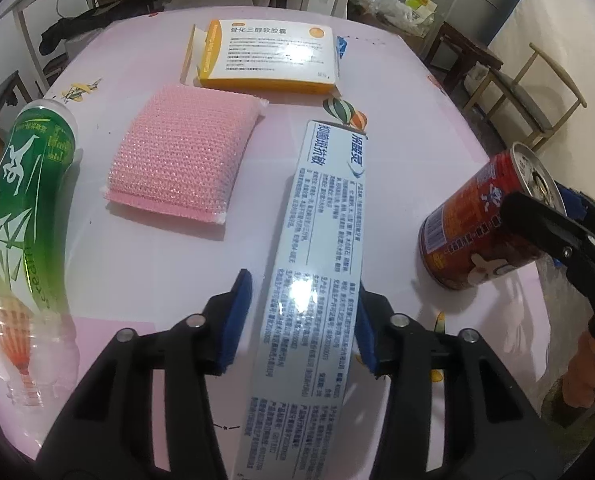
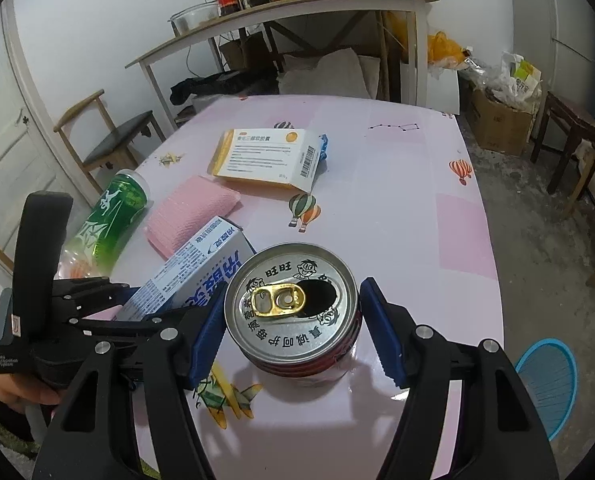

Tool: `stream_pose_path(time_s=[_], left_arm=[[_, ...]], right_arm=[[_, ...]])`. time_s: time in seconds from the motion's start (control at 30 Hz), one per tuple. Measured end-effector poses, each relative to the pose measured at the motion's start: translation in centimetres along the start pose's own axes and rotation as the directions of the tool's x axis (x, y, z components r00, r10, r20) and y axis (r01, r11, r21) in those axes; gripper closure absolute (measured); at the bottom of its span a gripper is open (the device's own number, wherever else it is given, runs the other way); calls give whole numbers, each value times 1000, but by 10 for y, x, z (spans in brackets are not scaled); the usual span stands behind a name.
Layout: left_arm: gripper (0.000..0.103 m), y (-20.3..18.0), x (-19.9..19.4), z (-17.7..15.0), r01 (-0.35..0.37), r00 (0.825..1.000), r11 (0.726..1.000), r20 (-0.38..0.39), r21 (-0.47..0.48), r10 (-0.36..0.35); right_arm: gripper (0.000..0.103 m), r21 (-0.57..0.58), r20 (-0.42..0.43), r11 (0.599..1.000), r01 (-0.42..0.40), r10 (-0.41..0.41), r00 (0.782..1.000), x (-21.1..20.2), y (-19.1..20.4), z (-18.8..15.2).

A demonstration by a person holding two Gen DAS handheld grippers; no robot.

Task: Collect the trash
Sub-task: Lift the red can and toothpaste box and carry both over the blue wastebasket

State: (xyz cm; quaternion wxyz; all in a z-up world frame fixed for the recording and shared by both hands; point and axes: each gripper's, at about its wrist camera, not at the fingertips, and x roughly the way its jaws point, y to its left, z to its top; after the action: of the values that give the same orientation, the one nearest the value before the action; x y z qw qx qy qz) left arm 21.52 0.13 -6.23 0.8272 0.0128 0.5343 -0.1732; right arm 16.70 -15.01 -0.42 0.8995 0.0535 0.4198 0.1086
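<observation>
On a pink table (image 2: 437, 160), the left gripper (image 1: 303, 320) is straddling a long toothpaste box (image 1: 317, 260) without pinching it, while the right gripper's (image 2: 293, 332) open jaws are flanking an upright red can (image 2: 293, 312).

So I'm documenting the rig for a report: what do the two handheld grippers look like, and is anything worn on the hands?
Both the left gripper and the right gripper have black linkage arms with silver rivets and blue ridged pads. In the right wrist view the left gripper has a tall black handle and small white lettering on its body. A dark sleeve shows at that wrist.
</observation>
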Motion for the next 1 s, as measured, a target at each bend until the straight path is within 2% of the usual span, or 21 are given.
stream_pose_path(time_s=[0.1,0.33,0.7,1.0], left_arm=[[68,-1,0,-1,12,1000,1000,-2,0,-12],[70,0,0,-3,25,1000,1000,17,-16,-25],[70,3,-21,-12,46,996,998,76,-35,-43],[70,-7,-51,-13,72,986,997,150,-22,-68]], right_arm=[[39,9,-17,1000,5,-5,1000,5,0,2],[37,39,-63,999,5,-2,998,18,-4,3],[37,99,-46,995,7,-3,999,7,-12,0],[37,133,32,991,24,-29,999,-35,-25,-4]])
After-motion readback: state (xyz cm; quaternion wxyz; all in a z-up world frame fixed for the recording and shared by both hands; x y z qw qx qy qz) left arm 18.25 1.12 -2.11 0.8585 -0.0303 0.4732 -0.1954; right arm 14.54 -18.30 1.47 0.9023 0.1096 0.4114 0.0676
